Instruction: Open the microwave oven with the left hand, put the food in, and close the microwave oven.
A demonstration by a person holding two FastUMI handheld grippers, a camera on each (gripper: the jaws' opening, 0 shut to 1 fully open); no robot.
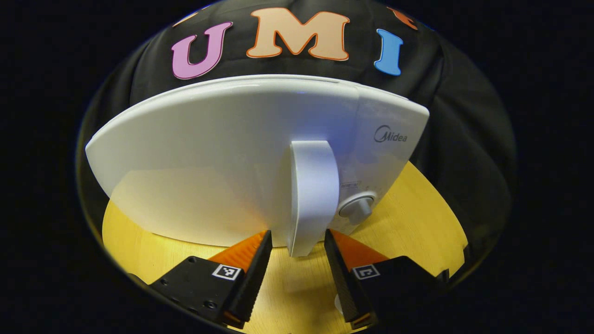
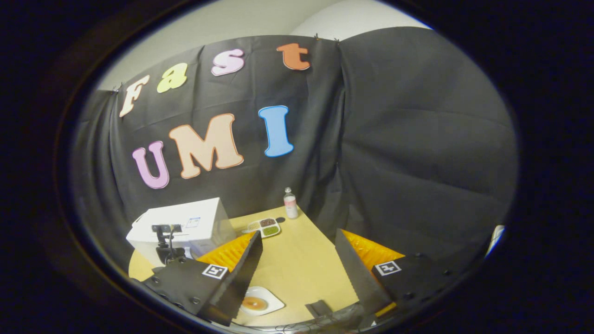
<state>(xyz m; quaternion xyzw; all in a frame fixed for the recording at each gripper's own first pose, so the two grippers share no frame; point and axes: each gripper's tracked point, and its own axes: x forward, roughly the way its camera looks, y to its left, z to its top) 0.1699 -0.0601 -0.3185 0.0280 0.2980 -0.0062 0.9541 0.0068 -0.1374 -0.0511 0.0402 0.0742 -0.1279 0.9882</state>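
The microwave oven (image 1: 232,157) sits on the yellow tabletop (image 1: 417,218) with its door shut, white front filling the left gripper view, and the upright door handle (image 1: 312,195) stands right between the two fingers of the left tongs (image 1: 297,260). The fingers are spread wide, one on each side of the handle's lower end and not pressing it, so this looks like the line-up for a pull: straddle the handle, close, then swing the door out. The round knob (image 1: 357,207) sits just to the right of the handle. From the right gripper view the oven (image 2: 185,225) looks small, off to the left, with the other gripper (image 2: 164,243) in front of it. The food waits near: a white plate (image 2: 260,302) with something orange-brown on it lies just beside the right tongs (image 2: 297,273), which are also spread apart and holding nothing (held back, I'd judge, until the door is open). Farther back, a divided tray (image 2: 264,226) and a small bottle (image 2: 290,203) stand at the tabletop's far edge, well out of the way.
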